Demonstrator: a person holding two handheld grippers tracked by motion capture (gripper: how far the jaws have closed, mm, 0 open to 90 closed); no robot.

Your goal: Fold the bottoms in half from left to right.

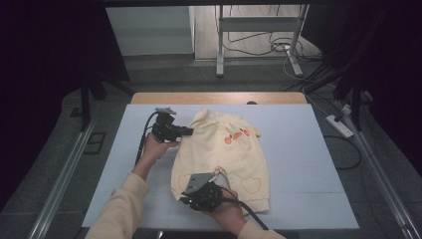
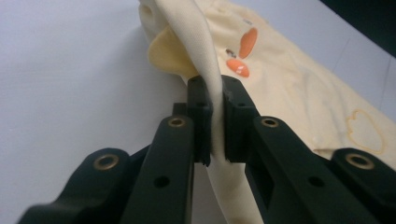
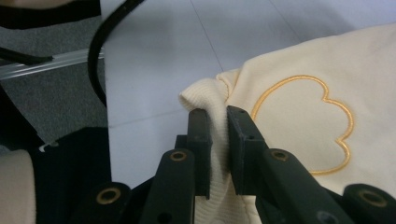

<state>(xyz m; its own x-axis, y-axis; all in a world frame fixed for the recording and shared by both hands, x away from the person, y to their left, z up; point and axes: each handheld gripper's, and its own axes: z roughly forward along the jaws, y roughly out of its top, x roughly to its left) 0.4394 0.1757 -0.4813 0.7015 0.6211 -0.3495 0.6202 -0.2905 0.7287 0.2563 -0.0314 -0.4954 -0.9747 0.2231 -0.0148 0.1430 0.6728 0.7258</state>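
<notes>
on the white table, yellow baby pants — left gripper pinching its waistband, right gripper clamping a cuff

My left hand reaches well forward, forearm stretched out, with the left gripper pointing to the right and its jaws pinched tight on cloth. My right hand sits close to me (wrist bent inward), with the right gripper aimed to the left, jaws clamped on a ribbed fold. The two arms are well apart.
</notes>
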